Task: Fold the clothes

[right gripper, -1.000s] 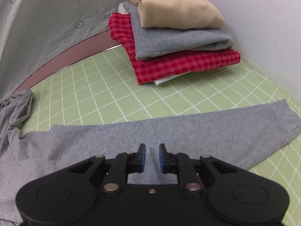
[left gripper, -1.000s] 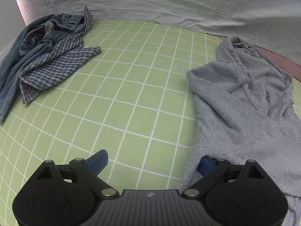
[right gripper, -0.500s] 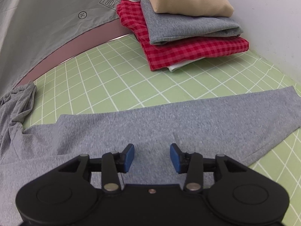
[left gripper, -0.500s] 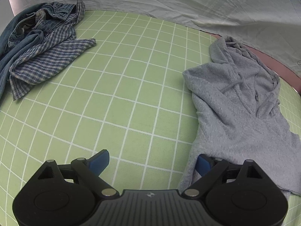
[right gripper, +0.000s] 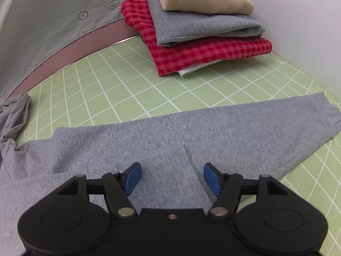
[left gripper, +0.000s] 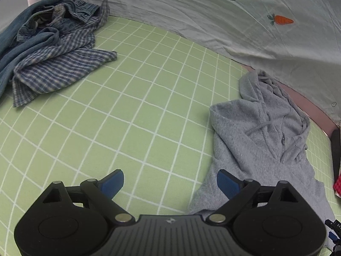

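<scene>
Item: grey hoodie (left gripper: 262, 149), heathered knit with drawstrings and a short zip, lay face-up on the green gridded counter (left gripper: 138, 117), hood rumpled toward one o'clock. Its sleeve (right gripper: 213, 132) stretched flat toward three o'clock, a small raised crease at mid-length. My right hand-held gripper (right gripper: 172, 178) was opening above that crease, pads clear of the cloth. My left hand-held gripper (left gripper: 169, 183) stood spread at the hoodie's edge, pinching nothing. Folded stack (right gripper: 202, 25) at twelve o'clock; unfolded blue garments (left gripper: 49, 53) at ten.
</scene>
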Demonstrator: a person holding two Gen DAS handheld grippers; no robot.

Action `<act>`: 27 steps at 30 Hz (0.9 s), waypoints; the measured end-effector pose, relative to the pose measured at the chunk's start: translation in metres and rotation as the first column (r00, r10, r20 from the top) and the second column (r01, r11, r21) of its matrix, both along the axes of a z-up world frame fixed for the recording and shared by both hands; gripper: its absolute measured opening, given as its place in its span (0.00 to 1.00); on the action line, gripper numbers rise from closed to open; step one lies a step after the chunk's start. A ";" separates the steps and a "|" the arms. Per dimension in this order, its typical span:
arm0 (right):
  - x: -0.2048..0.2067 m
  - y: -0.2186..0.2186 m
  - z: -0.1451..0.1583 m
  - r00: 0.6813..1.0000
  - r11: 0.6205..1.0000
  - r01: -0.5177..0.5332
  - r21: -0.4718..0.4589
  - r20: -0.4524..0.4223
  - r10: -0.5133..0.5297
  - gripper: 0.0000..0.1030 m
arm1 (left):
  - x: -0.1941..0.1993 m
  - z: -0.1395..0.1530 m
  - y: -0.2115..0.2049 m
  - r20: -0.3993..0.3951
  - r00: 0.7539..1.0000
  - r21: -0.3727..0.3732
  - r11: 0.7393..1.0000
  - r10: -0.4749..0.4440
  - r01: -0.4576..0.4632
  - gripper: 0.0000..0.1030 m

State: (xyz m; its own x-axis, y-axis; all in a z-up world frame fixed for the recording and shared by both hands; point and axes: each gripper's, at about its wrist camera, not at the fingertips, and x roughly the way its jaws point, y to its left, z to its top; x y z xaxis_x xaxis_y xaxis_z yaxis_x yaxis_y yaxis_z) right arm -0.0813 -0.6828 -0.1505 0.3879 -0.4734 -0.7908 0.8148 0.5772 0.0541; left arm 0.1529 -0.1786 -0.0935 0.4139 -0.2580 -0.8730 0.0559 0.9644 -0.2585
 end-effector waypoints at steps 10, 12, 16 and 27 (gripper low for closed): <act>-0.001 0.002 -0.001 1.000 1.000 -0.001 -0.014 -0.003 0.001 0.67 | 0.044 -0.030 -0.062 -0.006 0.992 -0.022 0.992 -0.128 0.128 0.63; -0.001 0.002 -0.001 1.000 1.000 0.001 -0.018 -0.005 -0.001 0.68 | 0.054 -0.033 -0.071 -0.003 0.989 -0.017 0.989 -0.148 0.148 0.54; 0.000 0.000 -0.002 1.000 1.000 0.001 -0.023 -0.006 -0.002 0.72 | 0.071 -0.036 -0.084 0.013 0.989 -0.027 0.989 -0.148 0.148 0.39; 0.001 -0.006 -0.005 1.000 0.999 0.000 -0.042 -0.001 0.000 0.77 | 0.122 -0.035 -0.094 0.081 0.993 0.020 0.996 -0.089 0.087 0.06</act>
State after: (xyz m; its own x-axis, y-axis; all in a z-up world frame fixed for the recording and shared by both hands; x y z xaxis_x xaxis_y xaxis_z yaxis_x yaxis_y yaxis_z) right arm -0.0805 -0.6885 -0.1553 0.3870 -0.5058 -0.7709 0.8146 0.5793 0.0288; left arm 0.2751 -0.2724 -0.1286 0.4604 -0.2827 -0.8415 0.1610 0.9588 -0.2340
